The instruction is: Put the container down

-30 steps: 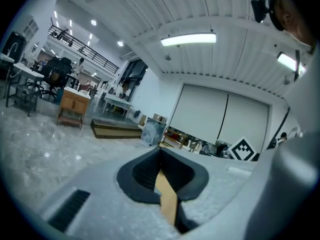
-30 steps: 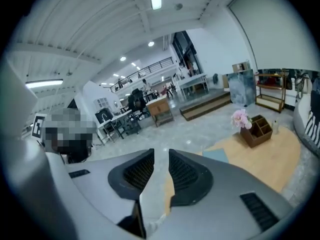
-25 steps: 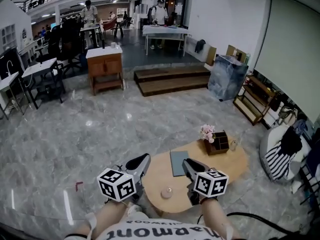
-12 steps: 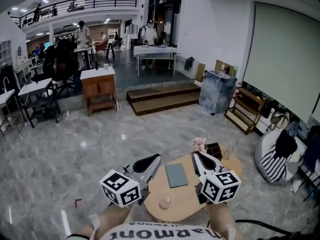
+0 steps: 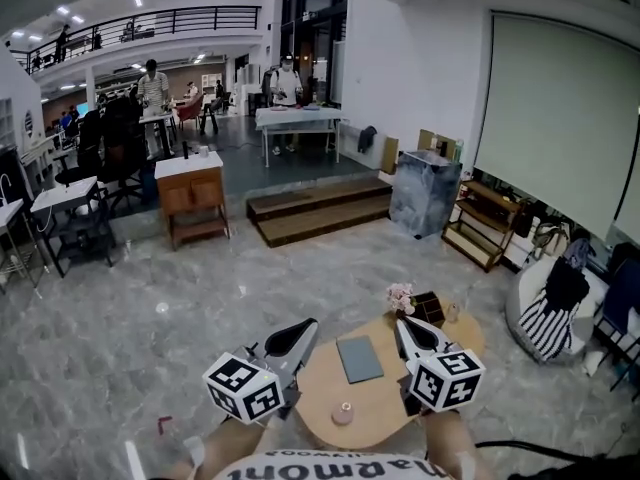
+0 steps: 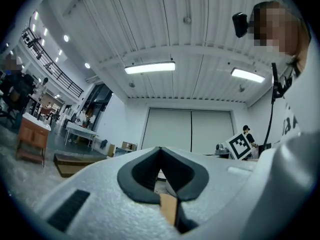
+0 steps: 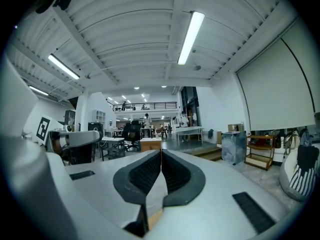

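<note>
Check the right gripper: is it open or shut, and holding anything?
Shut and empty: the right gripper has just closed, and its own view shows the jaws meeting at the tips with nothing between them.

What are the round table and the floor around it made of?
Table: likely light wood or veneer, matte; even tan surface without glare. Floor: polished marble or marble-look tile; grey veining, mirrored lights.
</note>
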A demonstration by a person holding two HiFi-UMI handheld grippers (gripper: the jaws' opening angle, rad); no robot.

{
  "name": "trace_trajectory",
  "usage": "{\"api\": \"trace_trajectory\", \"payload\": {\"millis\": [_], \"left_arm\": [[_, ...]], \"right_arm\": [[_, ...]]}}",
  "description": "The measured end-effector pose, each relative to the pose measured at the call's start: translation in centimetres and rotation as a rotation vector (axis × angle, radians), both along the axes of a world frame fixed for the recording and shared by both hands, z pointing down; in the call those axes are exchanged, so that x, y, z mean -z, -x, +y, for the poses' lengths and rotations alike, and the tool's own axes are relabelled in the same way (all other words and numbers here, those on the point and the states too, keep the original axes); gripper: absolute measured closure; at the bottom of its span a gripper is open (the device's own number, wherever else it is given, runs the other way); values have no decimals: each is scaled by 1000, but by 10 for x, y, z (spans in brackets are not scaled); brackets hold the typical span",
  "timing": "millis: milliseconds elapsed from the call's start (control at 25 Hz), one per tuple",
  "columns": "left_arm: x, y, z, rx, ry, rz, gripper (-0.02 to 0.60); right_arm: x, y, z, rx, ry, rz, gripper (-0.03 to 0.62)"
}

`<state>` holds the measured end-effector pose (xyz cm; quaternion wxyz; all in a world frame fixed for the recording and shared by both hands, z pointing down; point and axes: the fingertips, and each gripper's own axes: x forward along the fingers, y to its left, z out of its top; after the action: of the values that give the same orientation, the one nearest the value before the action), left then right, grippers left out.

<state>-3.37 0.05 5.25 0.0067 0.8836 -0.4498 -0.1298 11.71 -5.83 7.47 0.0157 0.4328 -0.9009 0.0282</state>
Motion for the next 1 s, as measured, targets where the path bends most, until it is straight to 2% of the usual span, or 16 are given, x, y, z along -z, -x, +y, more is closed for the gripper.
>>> {"api": "trace_trajectory", "payload": {"millis": [200, 520, 1000], "left_arm": [[4, 18, 17, -13, 7, 0, 566], [1, 29, 51, -64, 17, -18, 566], [-32, 66, 100, -85, 109, 7, 566]], "right_arm": [[6, 5, 24, -33, 14, -69, 580], [-4, 19, 61, -80, 25, 0, 580], [-37, 28, 128, -177, 114, -1, 580]]}}
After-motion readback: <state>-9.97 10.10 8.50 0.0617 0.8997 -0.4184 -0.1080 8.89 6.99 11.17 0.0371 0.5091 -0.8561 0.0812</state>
